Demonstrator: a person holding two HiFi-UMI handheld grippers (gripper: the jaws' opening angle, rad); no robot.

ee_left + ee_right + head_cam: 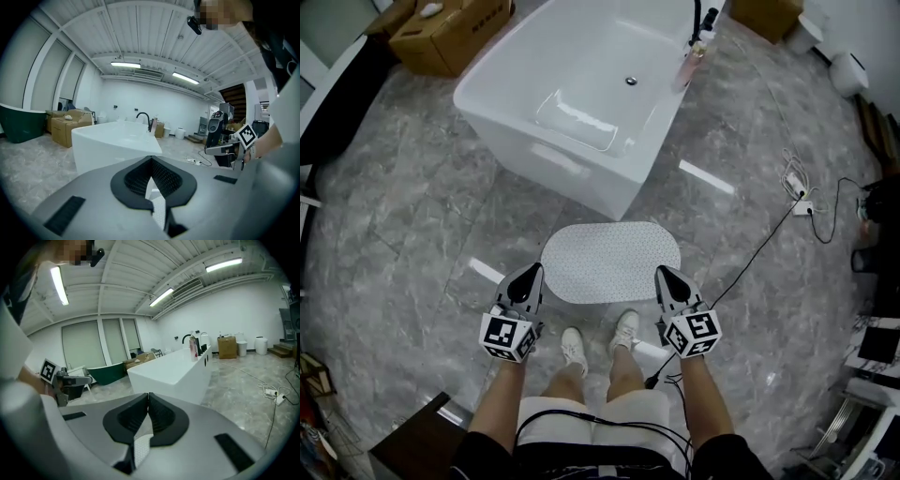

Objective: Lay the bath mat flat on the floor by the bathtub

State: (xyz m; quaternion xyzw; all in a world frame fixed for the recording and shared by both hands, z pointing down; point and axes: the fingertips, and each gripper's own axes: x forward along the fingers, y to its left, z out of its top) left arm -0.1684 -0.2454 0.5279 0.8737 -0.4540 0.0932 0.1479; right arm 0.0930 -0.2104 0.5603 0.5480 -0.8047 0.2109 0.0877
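The white textured bath mat [609, 261] lies flat on the grey marble floor just in front of the white bathtub [567, 167]. My left gripper [532, 272] hovers over the mat's near-left corner and my right gripper [663, 273] over its near-right corner, both pointing at the tub. In the left gripper view the left gripper [151, 159] has its tips together, with a sliver of mat [158, 208] showing below them. The right gripper [148, 394] looks the same, above a strip of mat [140, 444]. Nothing appears pinched.
The person's white shoes [574, 349] stand right behind the mat. A black cable [741, 272] runs from the right foot to a power strip [799, 195]. Cardboard boxes [450, 33] sit beyond the tub at left, a dark cabinet [412, 436] at near left.
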